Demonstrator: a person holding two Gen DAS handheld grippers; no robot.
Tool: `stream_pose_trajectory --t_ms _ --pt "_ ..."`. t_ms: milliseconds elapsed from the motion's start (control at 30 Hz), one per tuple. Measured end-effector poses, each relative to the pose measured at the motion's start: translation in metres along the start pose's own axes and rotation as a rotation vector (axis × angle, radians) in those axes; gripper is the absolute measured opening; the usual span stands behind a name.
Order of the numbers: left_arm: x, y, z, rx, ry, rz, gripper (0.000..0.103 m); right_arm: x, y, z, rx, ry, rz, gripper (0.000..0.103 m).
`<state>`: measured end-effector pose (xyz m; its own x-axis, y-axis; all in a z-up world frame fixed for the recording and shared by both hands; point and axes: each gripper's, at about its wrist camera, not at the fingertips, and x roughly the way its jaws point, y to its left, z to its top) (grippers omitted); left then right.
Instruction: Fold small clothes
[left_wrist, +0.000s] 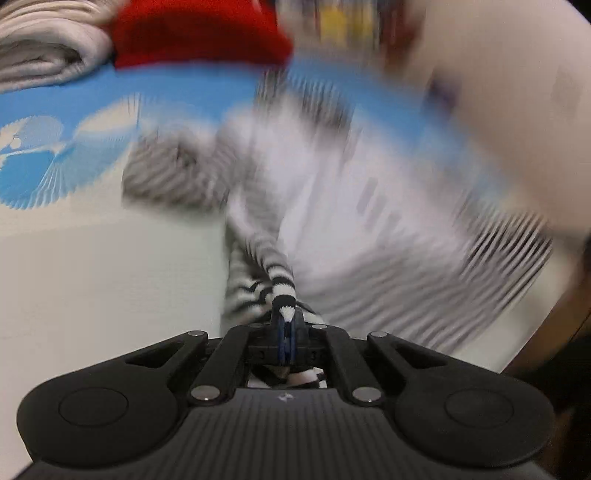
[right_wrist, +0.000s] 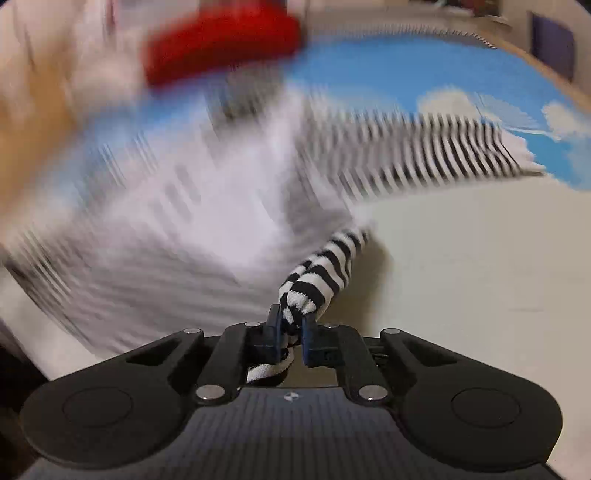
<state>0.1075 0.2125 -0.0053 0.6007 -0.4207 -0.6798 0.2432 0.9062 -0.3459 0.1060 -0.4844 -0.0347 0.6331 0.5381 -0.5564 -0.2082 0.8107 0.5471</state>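
Note:
A small black-and-white striped garment (left_wrist: 332, 206) with a white front panel lies spread on the pale surface, heavily blurred in both views. My left gripper (left_wrist: 287, 317) is shut on a bunched striped corner of it, the cloth pinched between the blue pads. In the right wrist view the same striped garment (right_wrist: 207, 206) stretches away to the left, and my right gripper (right_wrist: 291, 325) is shut on another twisted striped corner, with a fold of cloth hanging out below the jaws.
A red folded cloth (left_wrist: 195, 33) and a grey-white folded pile (left_wrist: 44, 55) lie at the far edge. A blue mat with white cloud shapes (right_wrist: 461, 77) covers the back of the pale tabletop (right_wrist: 480, 277). A large blurred pale shape (left_wrist: 517, 110) fills the upper right of the left wrist view.

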Motion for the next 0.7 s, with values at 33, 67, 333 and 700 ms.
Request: stream_pose_trajectory --t_ms 33,67,333,700 --pt "-0.019 0.011 0.006 -0.085 -0.11 -0.047 0.003 -0.021 -0.006 0.009 0.095 -0.134 0.121 0.01" --pt "-0.029 0.021 0.009 -0.159 -0.183 -0.066 0.003 -0.032 -0.013 0.014 0.156 -0.22 0.17 0.01" --pt "0.056 0.026 -0.011 0.0 0.265 0.331 0.002 0.018 -0.059 0.004 0.293 0.041 -0.373 0.01" --pt "0.06 0.028 -0.013 -0.042 0.282 0.318 0.004 0.021 -0.057 -0.004 0.258 0.043 -0.449 0.01"
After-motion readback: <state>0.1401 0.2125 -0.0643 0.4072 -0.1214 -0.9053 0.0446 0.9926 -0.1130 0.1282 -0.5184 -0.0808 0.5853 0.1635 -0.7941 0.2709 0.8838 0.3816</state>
